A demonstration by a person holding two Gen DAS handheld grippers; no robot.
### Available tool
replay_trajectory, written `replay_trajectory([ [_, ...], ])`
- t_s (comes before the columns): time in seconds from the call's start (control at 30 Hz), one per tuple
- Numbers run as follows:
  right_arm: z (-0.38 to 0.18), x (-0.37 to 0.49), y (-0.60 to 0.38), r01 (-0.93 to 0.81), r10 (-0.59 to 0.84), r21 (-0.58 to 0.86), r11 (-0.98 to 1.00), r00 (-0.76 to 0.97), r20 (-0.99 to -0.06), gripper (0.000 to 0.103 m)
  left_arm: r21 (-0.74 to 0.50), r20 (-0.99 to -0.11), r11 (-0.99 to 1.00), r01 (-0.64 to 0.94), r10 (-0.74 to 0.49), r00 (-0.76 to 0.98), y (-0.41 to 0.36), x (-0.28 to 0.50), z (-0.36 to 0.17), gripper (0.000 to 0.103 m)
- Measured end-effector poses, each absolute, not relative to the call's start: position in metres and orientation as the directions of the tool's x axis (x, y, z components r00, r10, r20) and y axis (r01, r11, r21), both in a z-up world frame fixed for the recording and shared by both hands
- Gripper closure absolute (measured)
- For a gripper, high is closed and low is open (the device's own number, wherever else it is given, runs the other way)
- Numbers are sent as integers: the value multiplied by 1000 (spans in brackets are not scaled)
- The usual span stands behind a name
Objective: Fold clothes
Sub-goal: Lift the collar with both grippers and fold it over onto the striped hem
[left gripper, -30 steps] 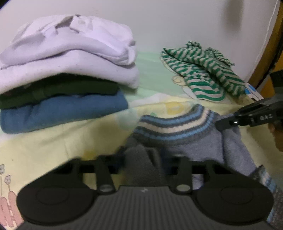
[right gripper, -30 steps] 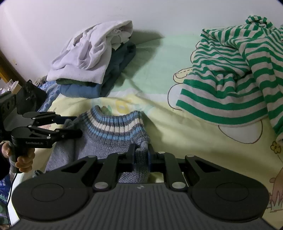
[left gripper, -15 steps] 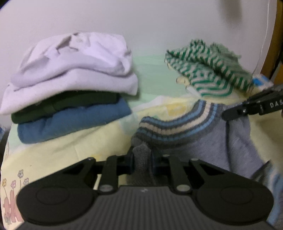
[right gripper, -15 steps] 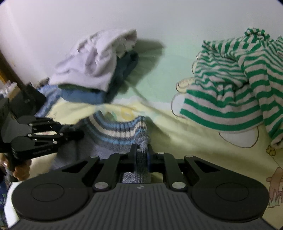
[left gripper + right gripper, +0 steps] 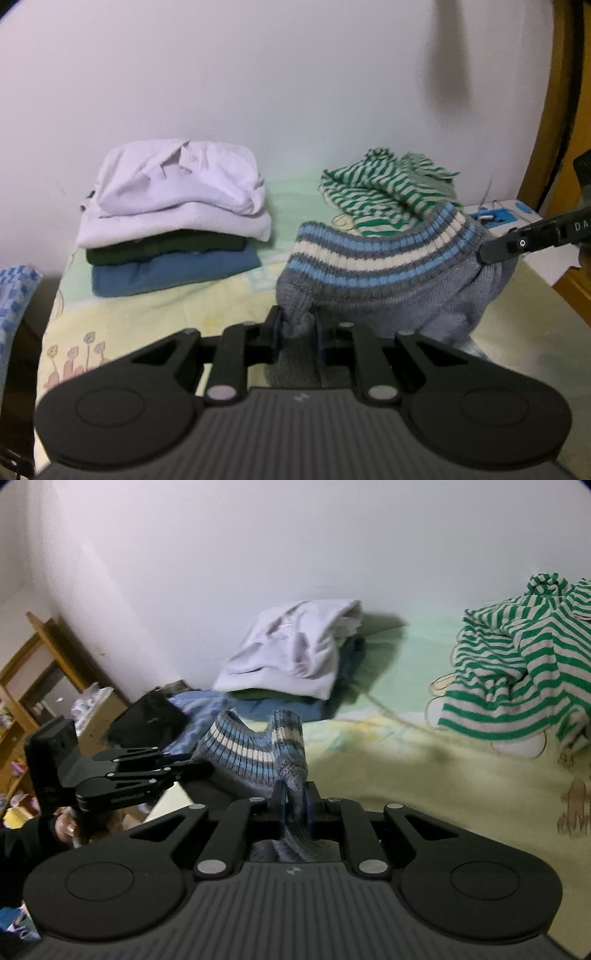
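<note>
Grey knit sweater (image 5: 388, 291) pinched by both grippers, left gripper (image 5: 297, 332), right gripper (image 5: 293, 805); lower part hidden.

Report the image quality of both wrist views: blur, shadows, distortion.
Left wrist view: fairly sharp on the folded stack and grey sweater; a dark blurred shadow streaks the wall; fisheye bends the edges. Right wrist view: softer, with the stack and bedsheet smeared; the striped top is clearer; corners are curved.

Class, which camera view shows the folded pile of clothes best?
The left wrist view: the folded pile faces it, with white, dark green and blue layers all distinct. The right wrist view shows the pile end-on and blurred, mostly the white top garment.
</note>
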State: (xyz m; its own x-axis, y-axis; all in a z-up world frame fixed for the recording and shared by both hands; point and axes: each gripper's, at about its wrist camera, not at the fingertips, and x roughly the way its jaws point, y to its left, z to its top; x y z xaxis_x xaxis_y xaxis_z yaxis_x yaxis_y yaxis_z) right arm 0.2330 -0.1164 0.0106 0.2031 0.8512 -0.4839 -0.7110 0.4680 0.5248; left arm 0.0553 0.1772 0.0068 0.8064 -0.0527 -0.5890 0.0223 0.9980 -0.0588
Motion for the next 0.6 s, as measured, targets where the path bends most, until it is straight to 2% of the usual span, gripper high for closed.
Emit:
replay_trajectory([
  [0.1,17,206,-129,-739,857,512,438,171,-486,94,-59,-575,998,31,-59,816,165,21,12,89],
  [0.13,17,196,-133,-751,853,501,431,159,-496,99,-58,-575,998,37,-64,816,161,10,12,89],
  [0.2,17,176,-140,-777,842,470,418,137,-522,99,-57,-586,997,51,-75,807,152,-12,8,89],
  [0.33,3,136,-145,-820,784,396,413,98,-613,99,-62,-636,996,57,-83,767,140,-42,-10,91],
  [0.47,-27,105,-134,-888,681,215,407,138,-719,98,-23,-687,998,65,-63,724,125,-51,-41,92],
  [0.6,-31,98,-129,-903,667,113,414,216,-713,96,46,-692,996,81,-27,722,115,-53,-50,92],
])
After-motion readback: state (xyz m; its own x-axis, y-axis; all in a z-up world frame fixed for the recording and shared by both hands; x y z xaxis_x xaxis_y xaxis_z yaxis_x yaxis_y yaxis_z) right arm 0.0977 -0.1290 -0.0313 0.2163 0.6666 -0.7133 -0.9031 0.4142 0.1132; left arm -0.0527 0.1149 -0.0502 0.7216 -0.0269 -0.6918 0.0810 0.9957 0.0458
